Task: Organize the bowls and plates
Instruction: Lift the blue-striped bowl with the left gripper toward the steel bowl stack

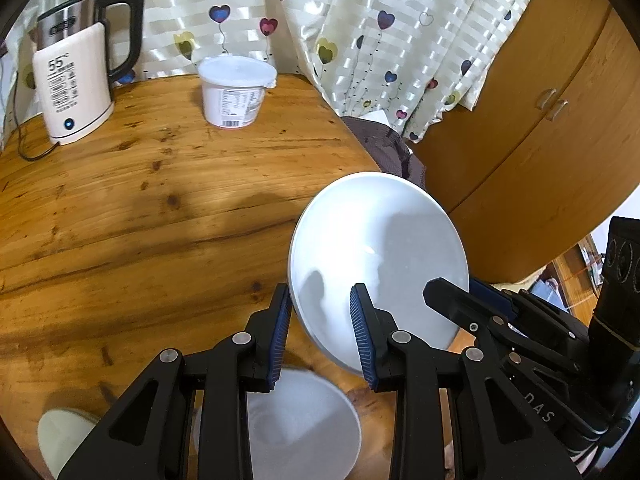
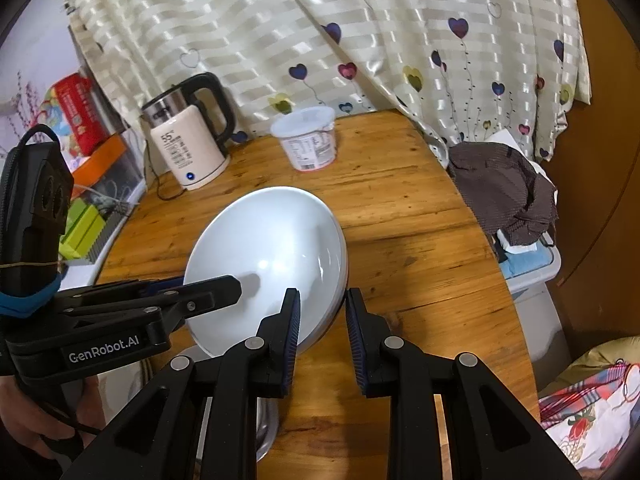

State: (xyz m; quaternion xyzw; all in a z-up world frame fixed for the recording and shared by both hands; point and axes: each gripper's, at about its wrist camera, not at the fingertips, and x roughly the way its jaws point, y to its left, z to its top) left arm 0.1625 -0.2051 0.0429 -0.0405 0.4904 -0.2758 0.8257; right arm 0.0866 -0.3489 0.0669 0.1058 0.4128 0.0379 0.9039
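White bowl (image 1: 380,256) hangs tilted above the counter (image 1: 140,208): we see our left tool (image 1: 324,336) clamped on its near-left rim, our right tool (image 2: 322,336) clamped on the opposite rim; kettle (image 1: 76,80) beyond.

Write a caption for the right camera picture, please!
Both grippers lift a white plate over the table.
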